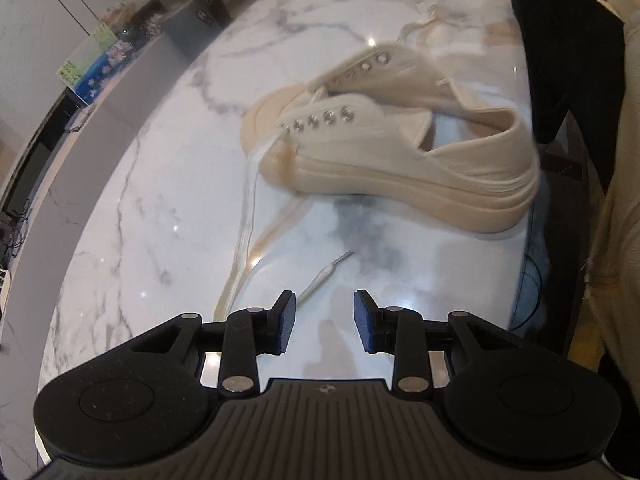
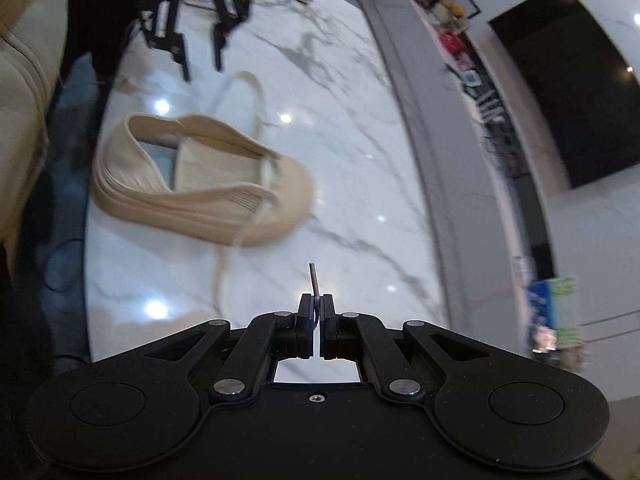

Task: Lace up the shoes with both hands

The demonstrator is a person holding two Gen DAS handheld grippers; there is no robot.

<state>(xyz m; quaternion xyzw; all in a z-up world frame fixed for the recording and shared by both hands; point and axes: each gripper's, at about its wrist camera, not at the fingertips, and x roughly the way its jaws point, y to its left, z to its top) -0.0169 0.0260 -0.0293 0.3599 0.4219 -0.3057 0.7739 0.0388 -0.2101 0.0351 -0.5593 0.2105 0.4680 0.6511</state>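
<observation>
Holding your left gripper partly open with nothing between its blue pads, you are hovering it over the white marble tabletop, and it appears to be lining up on the loose aglet end of the flat cream shoelace lying just ahead of the fingers. That lace is running from the lowest eyelet on the shoe's near side. One cream canvas platform shoe is sitting on its sole near the table edge, showing two rows of five metal eyelets, nearly all unthreaded.

To the right, your right gripper is pinching the thin tip of the other lace end between fully closed pads, likely keeping it stiff and pointed for threading. So you are working one shoe, one lace, two ends.
</observation>
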